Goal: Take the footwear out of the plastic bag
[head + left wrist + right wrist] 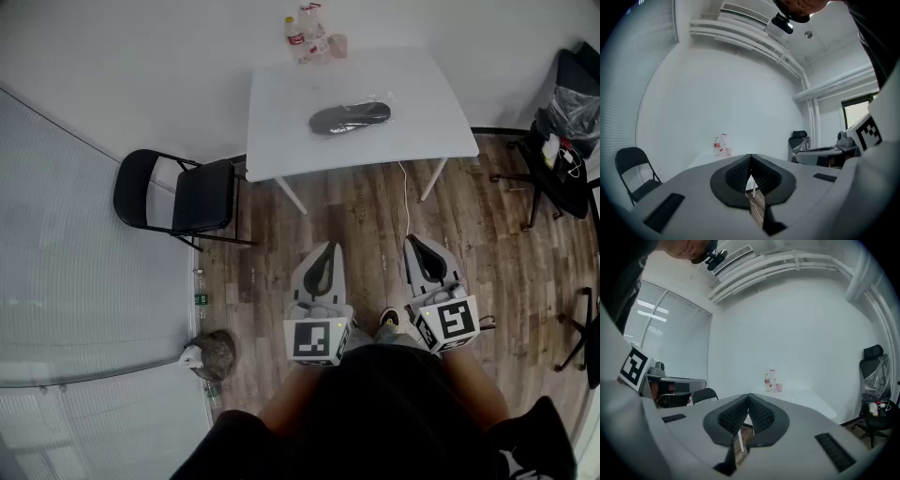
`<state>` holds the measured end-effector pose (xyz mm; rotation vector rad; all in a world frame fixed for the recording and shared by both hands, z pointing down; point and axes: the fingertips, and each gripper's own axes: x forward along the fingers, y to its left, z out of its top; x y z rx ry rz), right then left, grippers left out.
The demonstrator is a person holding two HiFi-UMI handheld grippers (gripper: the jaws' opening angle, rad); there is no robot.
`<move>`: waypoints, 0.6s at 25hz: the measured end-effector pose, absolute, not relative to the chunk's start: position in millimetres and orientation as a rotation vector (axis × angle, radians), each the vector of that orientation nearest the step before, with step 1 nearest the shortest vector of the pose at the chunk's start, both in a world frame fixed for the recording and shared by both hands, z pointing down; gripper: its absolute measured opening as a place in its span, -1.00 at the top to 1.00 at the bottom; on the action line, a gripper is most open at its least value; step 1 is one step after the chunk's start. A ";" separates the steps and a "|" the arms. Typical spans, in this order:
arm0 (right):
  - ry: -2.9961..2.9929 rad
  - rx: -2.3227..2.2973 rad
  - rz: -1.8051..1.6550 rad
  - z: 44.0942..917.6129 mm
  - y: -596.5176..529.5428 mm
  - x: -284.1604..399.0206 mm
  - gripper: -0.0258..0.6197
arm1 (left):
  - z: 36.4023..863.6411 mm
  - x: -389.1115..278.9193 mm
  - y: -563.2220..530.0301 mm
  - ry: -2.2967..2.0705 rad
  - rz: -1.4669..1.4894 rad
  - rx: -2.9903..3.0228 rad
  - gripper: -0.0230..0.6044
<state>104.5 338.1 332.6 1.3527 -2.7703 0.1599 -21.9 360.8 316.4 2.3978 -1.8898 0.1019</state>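
Room: wood-plank floor (356,211), white walls (141,56), blinds (56,234) along your left side.
Bench: the white bench (281,141) stands ahead of you with its far edge at the wall, well apart from both grippers.
Footwear: the dark footwear (349,117) lies flat on the bench top, right of centre, inside the clear plastic bag (389,99); not yet taken out.
Bench far edge: two bottles (302,36) & a pink cup (337,45) are grouped by the wall, apart from the bag.
L gripper (750,156): jaws fully closed, pads meeting tip to tip, nothing btwn them. You hold it low in front of your body, nose toward the bench, approx level.
R gripper (748,394): same, jaws pressed together & empty. It sits just beside the L gripper, roughly parallel, nose toward the bench.
Chairs: a black folding chair (178,192) is left of the bench; a black office chair (562,131) is at the right, w/ plastic wrap over its back.
Cable: a thin white cable (407,202) drops from the bench's near edge to the floor, btwn the bench legs.
Floor, your left: a small grey bundle (211,354) lies by the blinds; can't tell what it is.
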 end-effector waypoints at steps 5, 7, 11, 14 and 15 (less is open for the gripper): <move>-2.774 1.370 0.165 333.2 333.4 108.3 0.86 | 317.0 -19.1 355.3 -1.877 0.100 2.408 0.86; -2.776 1.387 0.192 333.0 331.1 110.4 0.86 | 315.3 -21.5 353.9 -1.888 0.111 2.411 0.86; -2.836 1.364 0.284 329.4 332.3 110.0 0.86 | 314.8 -30.4 354.0 -1.885 0.100 2.414 0.86; -2.853 1.328 0.311 327.5 331.4 102.6 0.87 | 317.3 -38.3 353.4 -1.877 0.094 2.413 0.86; -2.849 1.324 0.315 327.5 330.0 100.1 0.87 | 316.8 -40.5 352.3 -1.877 0.091 2.414 0.86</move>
